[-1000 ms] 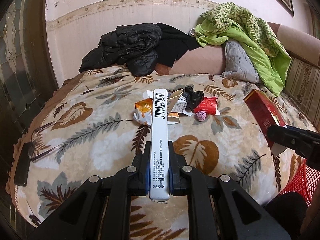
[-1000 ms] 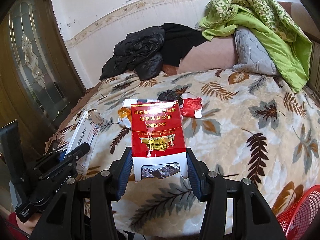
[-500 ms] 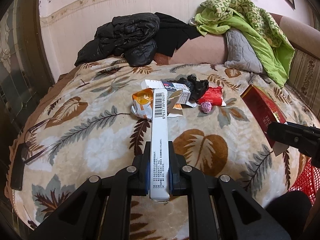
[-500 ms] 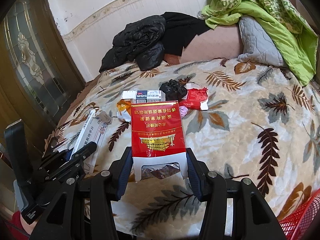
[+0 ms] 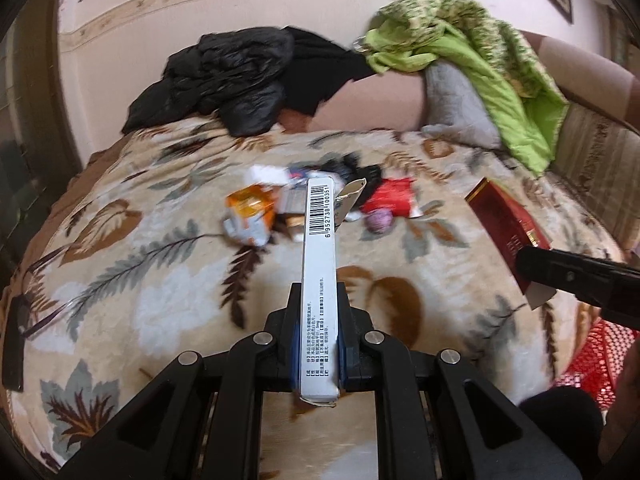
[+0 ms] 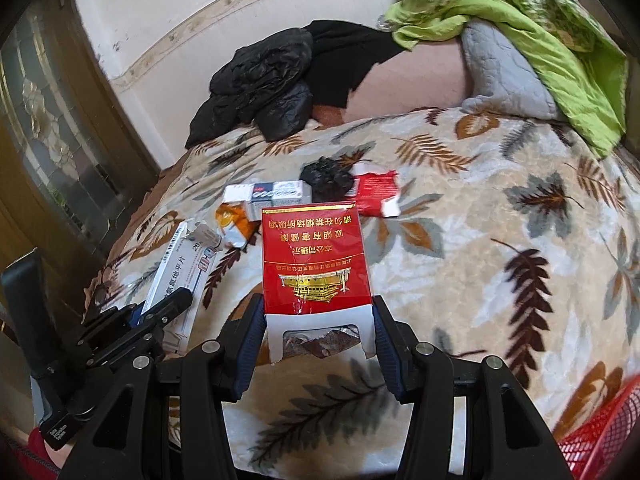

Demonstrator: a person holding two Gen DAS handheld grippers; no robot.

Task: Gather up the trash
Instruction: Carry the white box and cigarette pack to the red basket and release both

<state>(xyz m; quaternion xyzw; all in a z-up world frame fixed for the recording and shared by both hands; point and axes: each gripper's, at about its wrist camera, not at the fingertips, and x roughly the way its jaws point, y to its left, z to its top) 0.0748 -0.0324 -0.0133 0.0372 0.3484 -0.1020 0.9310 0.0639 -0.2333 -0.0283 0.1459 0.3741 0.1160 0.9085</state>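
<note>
My left gripper (image 5: 319, 300) is shut on a long white box (image 5: 319, 264) with a barcode, gripped by its thin edges and sticking forward above the bed. My right gripper (image 6: 318, 312) is shut on a red cigarette carton (image 6: 314, 260), its open white end toward the camera. Each gripper shows in the other view: the right gripper (image 5: 560, 276) with the red carton (image 5: 504, 216), and the left gripper (image 6: 160, 312) with the white box (image 6: 180, 268). More trash lies mid-bed: an orange wrapper (image 5: 250, 212), a red packet (image 5: 390, 196), a crumpled black bag (image 6: 328, 178), a white-blue box (image 6: 276, 194).
A leaf-patterned blanket (image 5: 140, 280) covers the bed. Black jackets (image 5: 228, 80), a grey pillow (image 5: 456, 108) and a green quilt (image 5: 480, 64) are piled at the far end. A red mesh basket (image 5: 592, 356) stands at the bed's near right corner. A patterned glass door (image 6: 52, 128) is on the left.
Both grippers have drifted forward and slightly down over the bed, still holding their boxes. The trash pile now appears nearer and the basket sits lower in the right wrist view.
</note>
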